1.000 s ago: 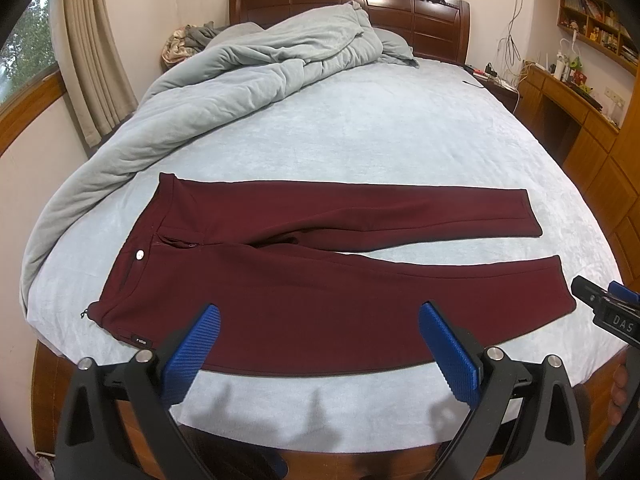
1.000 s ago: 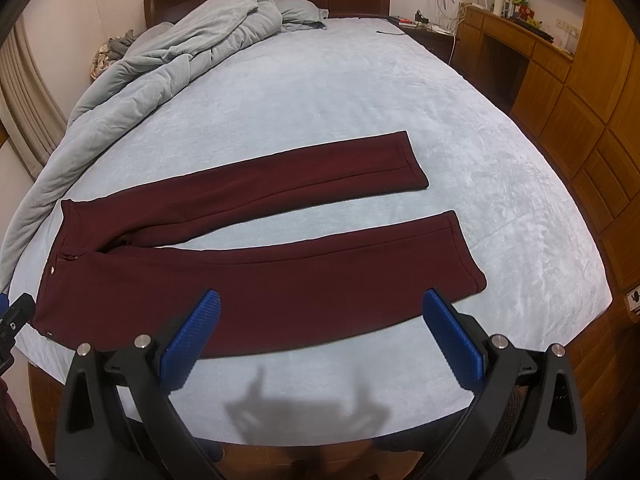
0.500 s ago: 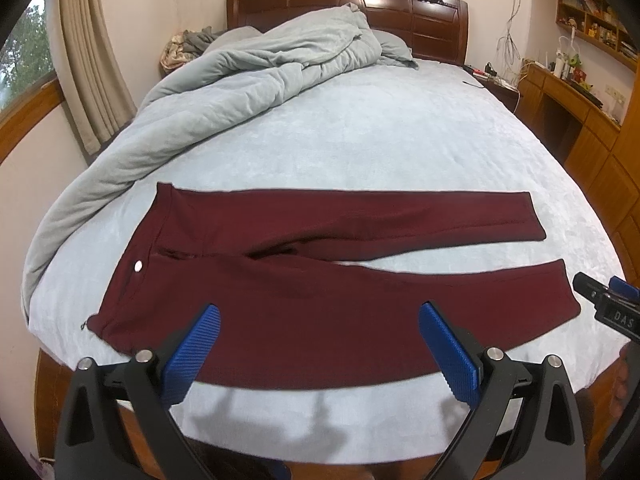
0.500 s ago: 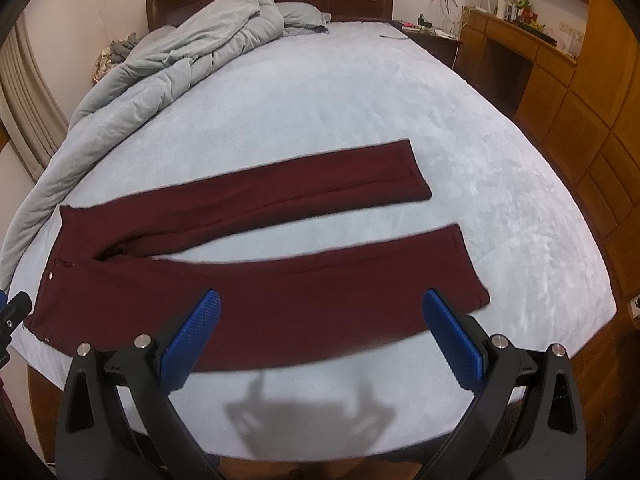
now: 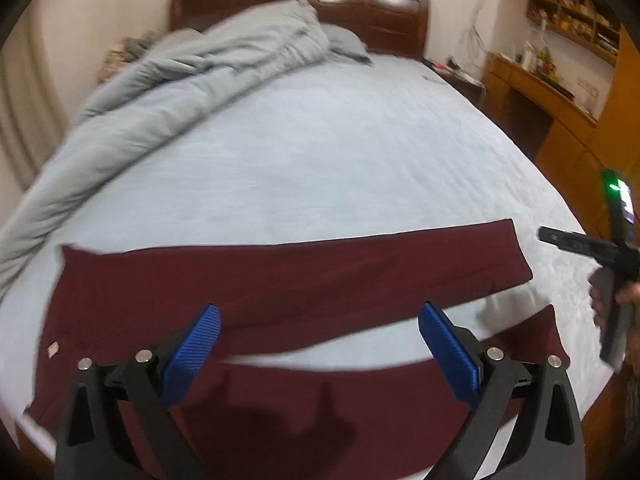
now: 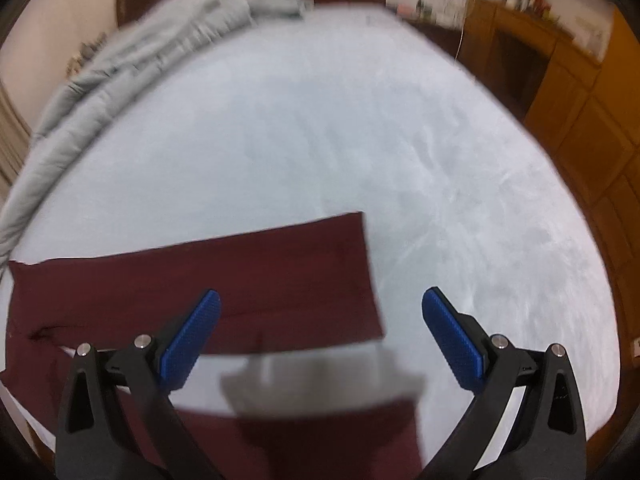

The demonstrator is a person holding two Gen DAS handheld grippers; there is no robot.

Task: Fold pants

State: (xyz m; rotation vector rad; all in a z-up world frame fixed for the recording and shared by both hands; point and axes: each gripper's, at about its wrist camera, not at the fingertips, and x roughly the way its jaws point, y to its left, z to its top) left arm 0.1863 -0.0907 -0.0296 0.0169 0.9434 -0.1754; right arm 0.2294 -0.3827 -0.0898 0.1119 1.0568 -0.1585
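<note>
Left wrist view: the maroon pants (image 5: 280, 280) are laid flat across the near part of the bed (image 5: 340, 152), waist to the left, legs running to the right. The far leg is seen whole to its hem; the near leg lies under the left gripper (image 5: 320, 352), with a wedge of pale sheet showing between the two legs. The left gripper is spread wide with nothing between its blue pads (image 5: 196, 344) — its shadow is cast on the near leg. A small pale tag (image 5: 53, 347) is noted near the waistband. A grey duvet (image 5: 180, 76) is heaped along the far left of the bed, against the dark wooden headboard (image 5: 360, 12). At the right edge the right gripper (image 5: 576, 242) is seen side-on, held in a hand (image 5: 624, 300); its opening cannot be judged from here. A wooden desk (image 5: 536, 88) stands beyond.

Right wrist view, blurred: the right gripper (image 6: 320, 332) is spread wide and empty above the leg ends. The far leg's hem lies between and beyond the pads — the near leg is at the bottom of frame, in shadow.
</note>
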